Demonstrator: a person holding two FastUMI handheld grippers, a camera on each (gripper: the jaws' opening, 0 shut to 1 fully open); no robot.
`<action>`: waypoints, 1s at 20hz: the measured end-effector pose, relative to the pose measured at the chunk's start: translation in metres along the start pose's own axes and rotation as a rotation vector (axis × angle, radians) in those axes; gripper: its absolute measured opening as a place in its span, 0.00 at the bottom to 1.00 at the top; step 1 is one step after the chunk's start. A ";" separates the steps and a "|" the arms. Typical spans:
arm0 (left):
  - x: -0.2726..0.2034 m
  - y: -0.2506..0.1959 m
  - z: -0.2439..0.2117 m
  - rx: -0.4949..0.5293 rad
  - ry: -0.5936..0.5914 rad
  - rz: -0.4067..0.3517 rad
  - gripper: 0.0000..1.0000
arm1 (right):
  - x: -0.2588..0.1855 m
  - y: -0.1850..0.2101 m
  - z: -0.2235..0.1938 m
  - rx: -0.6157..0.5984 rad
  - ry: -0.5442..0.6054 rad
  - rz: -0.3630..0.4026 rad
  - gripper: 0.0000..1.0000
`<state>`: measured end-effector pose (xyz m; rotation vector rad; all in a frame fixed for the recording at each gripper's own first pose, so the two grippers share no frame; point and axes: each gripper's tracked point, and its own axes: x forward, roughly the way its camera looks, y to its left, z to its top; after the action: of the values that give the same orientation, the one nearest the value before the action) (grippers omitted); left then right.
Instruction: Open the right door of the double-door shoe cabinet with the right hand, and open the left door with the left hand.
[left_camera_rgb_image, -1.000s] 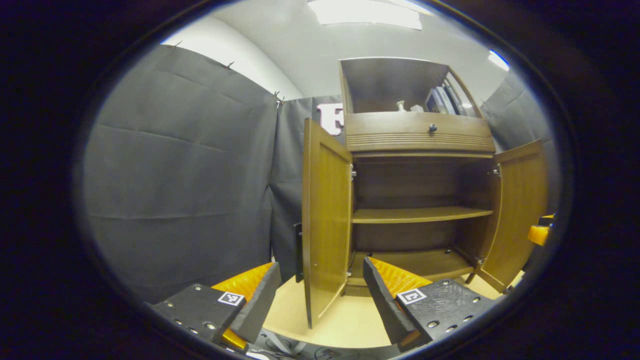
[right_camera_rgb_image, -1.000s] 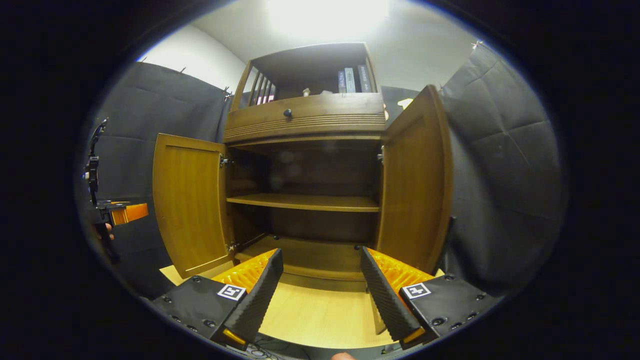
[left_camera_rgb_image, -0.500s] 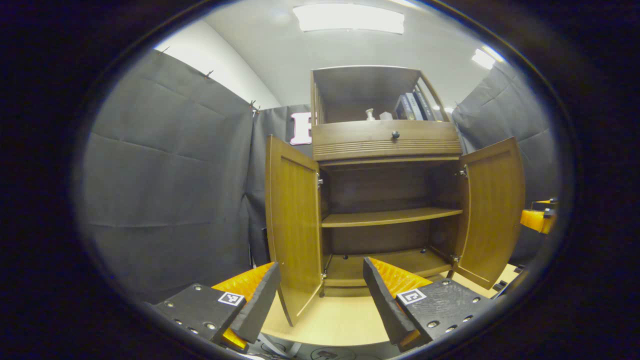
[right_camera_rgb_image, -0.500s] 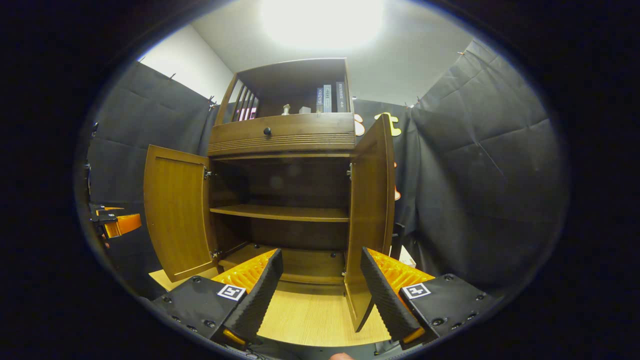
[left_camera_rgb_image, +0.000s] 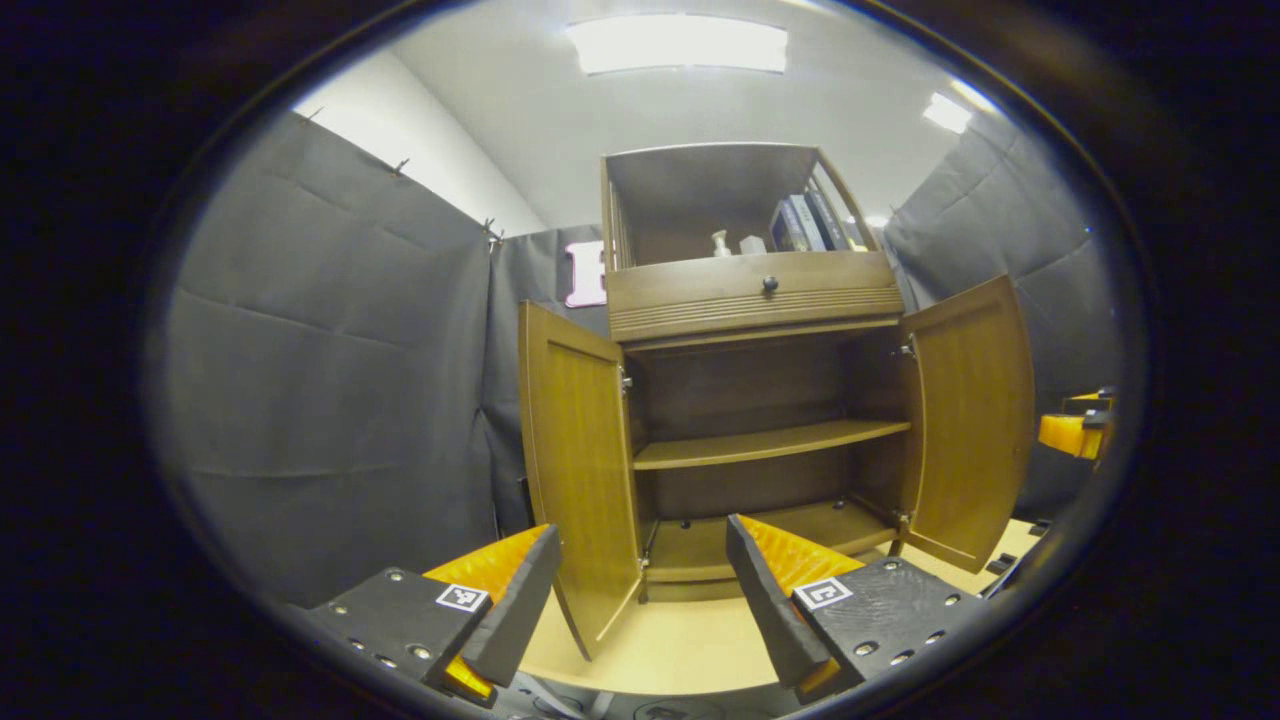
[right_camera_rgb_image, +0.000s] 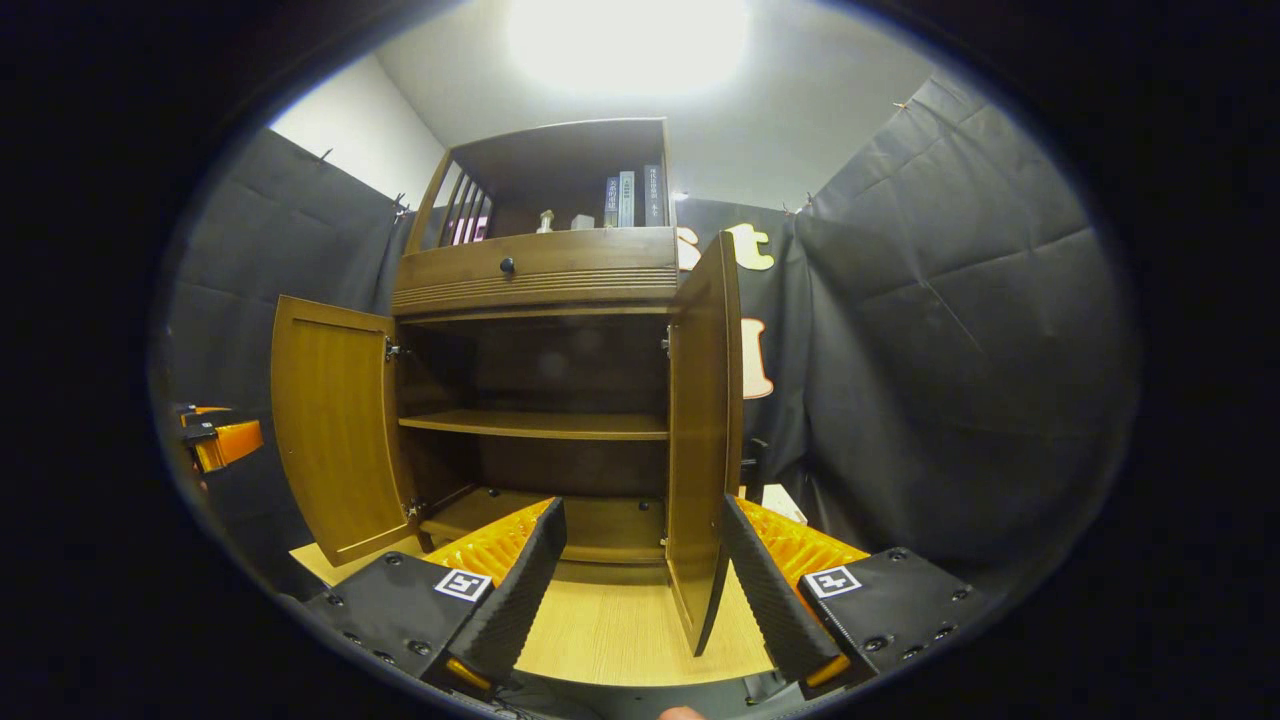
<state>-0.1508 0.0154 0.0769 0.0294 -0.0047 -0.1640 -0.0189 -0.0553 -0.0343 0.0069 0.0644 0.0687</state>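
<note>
Jaws of both the left gripper (left_camera_rgb_image: 640, 585) and the right gripper (right_camera_rgb_image: 640, 585) stand apart and hold nothing, low over the pale floor (right_camera_rgb_image: 610, 630) and well short of the shoe cabinet (left_camera_rgb_image: 755, 290). Beyond them the left door (left_camera_rgb_image: 580, 460) and right door (right_camera_rgb_image: 700, 440) both stand swung wide, baring the bare middle shelf (left_camera_rgb_image: 765, 445), so the opening looks done. Finishing well, I judge, means drawing both hands straight back, clear of each door's free edge, so neither door gets knocked shut.
</note>
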 end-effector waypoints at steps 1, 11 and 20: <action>-0.001 0.000 0.001 0.002 0.001 0.000 0.96 | 0.000 -0.002 0.001 -0.002 -0.002 -0.003 0.92; -0.013 -0.001 0.006 0.036 0.001 0.022 0.96 | -0.007 -0.008 0.009 -0.014 -0.021 -0.005 0.92; -0.021 -0.003 0.009 0.039 0.015 0.035 0.96 | -0.008 -0.010 0.016 0.002 -0.008 -0.006 0.98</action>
<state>-0.1723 0.0152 0.0857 0.0695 0.0068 -0.1288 -0.0251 -0.0659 -0.0180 0.0088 0.0565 0.0630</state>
